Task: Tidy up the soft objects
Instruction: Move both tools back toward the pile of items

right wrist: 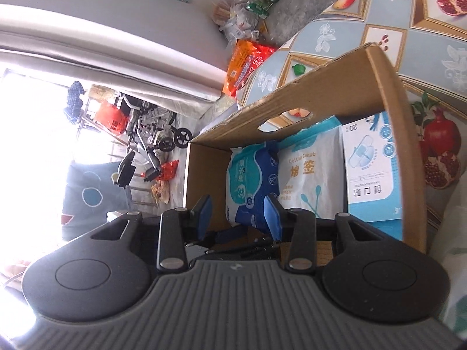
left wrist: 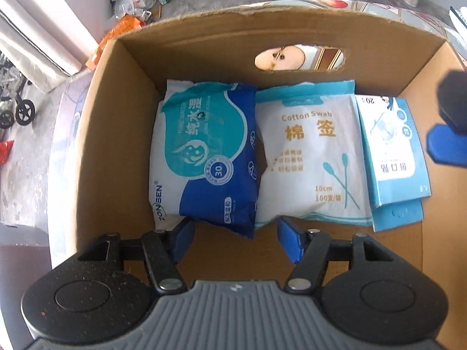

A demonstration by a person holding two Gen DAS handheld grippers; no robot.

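Cardboard box [left wrist: 116,145] on your patterned tablecloth [right wrist: 379,23] holds wet-wipes pack [left wrist: 204,151], cotton swab bag [left wrist: 309,157], plaster boxes [left wrist: 394,151].
Left gripper [left wrist: 236,233] gapes around the wipes' edge, unclamped; right gripper [right wrist: 239,215] hangs empty, released. Close off-centre and the slippery pack could squirm free.

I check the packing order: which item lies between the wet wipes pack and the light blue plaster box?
The cotton swab bag lies between the wet wipes pack and the plaster box, touching both. The left wrist view shows it best.

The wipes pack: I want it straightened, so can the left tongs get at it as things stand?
Probably yes. The left tongs hang open just above the wipes pack near its lower edge, with nothing between; the swab bag leans close beside it.
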